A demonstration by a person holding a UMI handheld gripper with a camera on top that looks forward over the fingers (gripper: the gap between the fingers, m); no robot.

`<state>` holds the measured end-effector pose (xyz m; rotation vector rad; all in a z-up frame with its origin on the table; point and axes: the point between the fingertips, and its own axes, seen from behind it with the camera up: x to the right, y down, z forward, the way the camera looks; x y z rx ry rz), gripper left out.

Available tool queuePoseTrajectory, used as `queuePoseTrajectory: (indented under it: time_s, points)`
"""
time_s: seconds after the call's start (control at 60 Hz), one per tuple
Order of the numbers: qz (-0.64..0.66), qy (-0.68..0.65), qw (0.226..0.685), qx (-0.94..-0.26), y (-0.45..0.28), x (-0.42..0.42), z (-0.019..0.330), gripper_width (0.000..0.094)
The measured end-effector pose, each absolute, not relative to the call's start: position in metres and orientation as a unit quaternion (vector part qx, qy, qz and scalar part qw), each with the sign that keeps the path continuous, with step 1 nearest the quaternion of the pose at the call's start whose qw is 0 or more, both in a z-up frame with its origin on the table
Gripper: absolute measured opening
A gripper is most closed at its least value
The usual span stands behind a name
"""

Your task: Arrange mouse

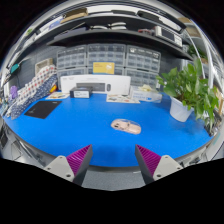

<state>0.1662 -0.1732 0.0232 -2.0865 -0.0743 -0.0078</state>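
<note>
In the gripper view, the gripper (113, 163) is hovering with its two fingers spread wide apart, gripping nothing, and the magenta pads (80, 157) are facing each other across an open gap. Beyond the fingers, the mouse (126, 126) is lying on the blue table (70, 130), well apart from both fingertips. A black mat (43, 109) is sitting far off on the table, and a potted plant (187, 90) is standing at the opposite side.

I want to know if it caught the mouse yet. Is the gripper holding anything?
No, nothing is held. The gripper is open and empty; the mouse lies on the blue table, beyond the fingers.
</note>
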Motion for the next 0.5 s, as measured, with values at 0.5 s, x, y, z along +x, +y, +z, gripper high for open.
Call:
queuePoseTrajectory:
  time_s: [0.5]
  points:
    - [0.009,-0.005,0.472,-0.882,-0.028,0.244,-0.015,0.0867]
